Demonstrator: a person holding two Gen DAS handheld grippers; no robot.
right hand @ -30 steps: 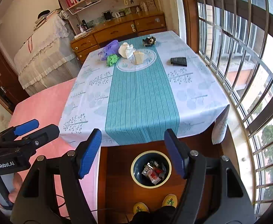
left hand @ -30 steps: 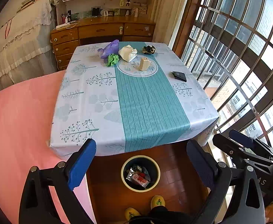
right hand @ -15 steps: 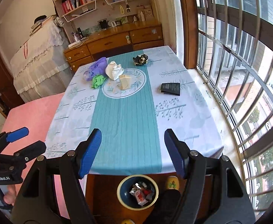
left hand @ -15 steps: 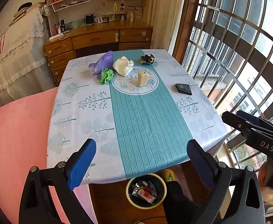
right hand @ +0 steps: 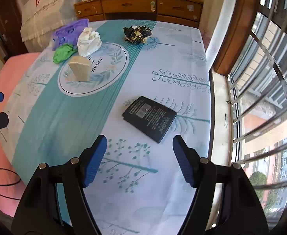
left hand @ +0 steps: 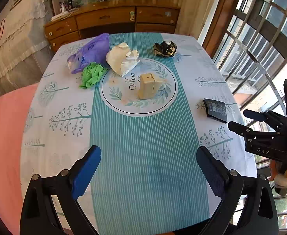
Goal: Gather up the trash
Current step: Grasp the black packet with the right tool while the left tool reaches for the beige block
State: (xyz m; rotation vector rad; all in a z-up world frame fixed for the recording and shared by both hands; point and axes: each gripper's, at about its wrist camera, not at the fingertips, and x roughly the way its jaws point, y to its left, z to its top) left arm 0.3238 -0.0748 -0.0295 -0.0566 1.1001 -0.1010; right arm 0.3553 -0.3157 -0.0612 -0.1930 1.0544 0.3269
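Tablecloth [left hand: 143,156] near edge behind left gripper [left hand: 149,168] fingers, unseen

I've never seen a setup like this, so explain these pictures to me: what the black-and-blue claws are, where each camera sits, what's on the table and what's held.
A person holds a two-finger gripper in each hand, with a fisheye camera on each looking along its fingers. One picture is from the left gripper, the other from the right gripper. Both are open and hold nothing. On the table lie a purple bag, green wad, white wrapper, beige block, black-and-gold crumpled foil and flat black packet.
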